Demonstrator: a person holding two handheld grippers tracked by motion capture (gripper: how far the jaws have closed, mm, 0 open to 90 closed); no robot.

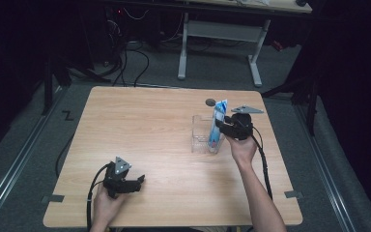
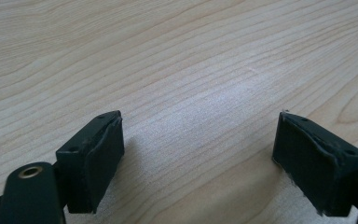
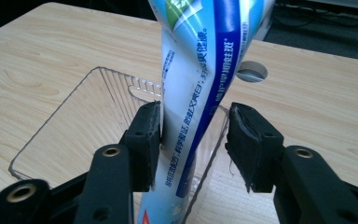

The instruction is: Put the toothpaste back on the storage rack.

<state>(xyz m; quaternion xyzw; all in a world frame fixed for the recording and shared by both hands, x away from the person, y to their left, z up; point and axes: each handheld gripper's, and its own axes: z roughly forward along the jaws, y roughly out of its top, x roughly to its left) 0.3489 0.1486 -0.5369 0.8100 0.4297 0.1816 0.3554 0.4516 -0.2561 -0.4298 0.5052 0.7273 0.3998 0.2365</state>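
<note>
- Releasing the tube (image 3: 200,93) into the clear bin (image 3: 74,121) is the step I read as in hand: it stands nearly upright, its lower end down inside the bin at the corner nearest my right claw (image 3: 193,140).
- Right claw: jaws parted around the tube. The left pad touches or just grazes its white side; the right pad stands clear, with a gap showing. I count this as open, not gripping.
- In the high view the right claw (image 1: 228,126) sits just beside the bin (image 1: 200,140) on the right half of the counter (image 1: 140,130), and the tube (image 1: 217,123) sticks up well above the rim.
- Left claw (image 2: 196,144): jaws wide apart over bare wood, nothing between them. In the high view it (image 1: 134,182) rests near the front left edge, well apart from the bin.
- Judgement: the placing is all but finished; the tube leans on the bin wall rather than on my pads.
- Next move calls for backing the right claw straight away from the tube without dragging the touching pad, otherwise the tube may tip out or the light bin may slide.
- Can't tell whether the tube's bottom end rests flat on the bin floor; it is hidden below the jaws.
</note>
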